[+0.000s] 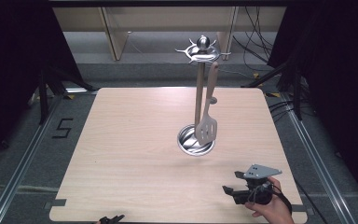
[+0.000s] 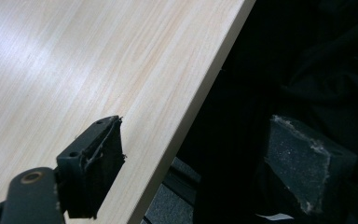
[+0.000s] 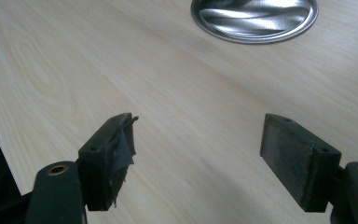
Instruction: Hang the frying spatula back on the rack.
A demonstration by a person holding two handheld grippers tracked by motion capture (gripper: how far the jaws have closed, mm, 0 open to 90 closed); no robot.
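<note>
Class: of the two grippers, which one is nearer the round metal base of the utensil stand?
The right gripper, held near the table's front right corner. The left gripper sits at the front edge, farther from the stand base.

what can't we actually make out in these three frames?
- Left claw, high view: cut off by the bottom edge, only its tips show.
- Tall steel utensil stand, right gripper view: only its round base shows, cropped by the top edge.
- Pale wooden slotted spatula, high view: its hook at the stand's top ring is too small to make out.
- Floor beyond the light wooden table, left gripper view: too dark.
</note>
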